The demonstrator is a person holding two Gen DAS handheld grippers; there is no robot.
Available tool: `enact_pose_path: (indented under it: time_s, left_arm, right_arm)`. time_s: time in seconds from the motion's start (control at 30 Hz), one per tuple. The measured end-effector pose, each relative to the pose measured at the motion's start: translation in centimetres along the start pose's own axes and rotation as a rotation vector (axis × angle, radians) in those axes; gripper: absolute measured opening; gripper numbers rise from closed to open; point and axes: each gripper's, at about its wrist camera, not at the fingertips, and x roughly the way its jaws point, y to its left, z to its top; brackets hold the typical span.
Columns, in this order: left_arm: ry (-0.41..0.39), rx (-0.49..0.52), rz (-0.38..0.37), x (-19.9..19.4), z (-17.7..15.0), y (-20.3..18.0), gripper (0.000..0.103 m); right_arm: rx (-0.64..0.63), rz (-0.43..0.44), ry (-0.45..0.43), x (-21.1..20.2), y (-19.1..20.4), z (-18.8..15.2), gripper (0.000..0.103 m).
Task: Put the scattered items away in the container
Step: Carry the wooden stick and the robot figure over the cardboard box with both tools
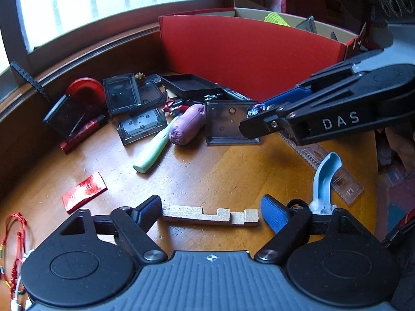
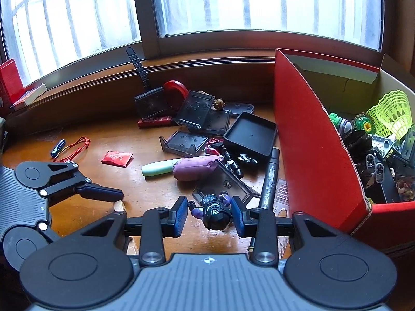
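Jaws of my right hand-held gripper (image 2: 208, 216) stand apart around a small dark toy figure (image 2: 215, 211) on the worktop (image 2: 109, 181), just beside the red cardboard box (image 2: 311, 142). My left hand-held gripper (image 1: 208, 213) gapes wide, empty, over a notched wooden strip (image 1: 210, 215).

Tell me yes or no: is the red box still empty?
No: the red box already holds a yellow-green shuttlecock and several toys.
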Motion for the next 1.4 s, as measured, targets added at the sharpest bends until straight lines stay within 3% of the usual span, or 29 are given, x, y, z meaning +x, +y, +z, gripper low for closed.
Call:
enact_pose_path:
  time_s: [0.63, 1.0, 1.4]
  left_arm:
    - [-0.083, -0.097, 0.168, -2.9, 3.3, 1.5, 0.076]
    - [-0.126, -0.197, 0.180, -3.8, 6.1, 2.5, 0.076]
    - [-0.182, -0.204, 0.201, -4.1, 10.5, 1.1, 0.076]
  right_arm:
    - [-0.035, 0.030, -0.060, -1.5, 0.3, 1.4, 0.039]
    - [-0.047, 0.026, -0.121, -3.3, 0.1, 2.5, 0.039]
    - [-0.051, -0.007, -0.206, -6.2, -1.8, 4.1, 0.039]
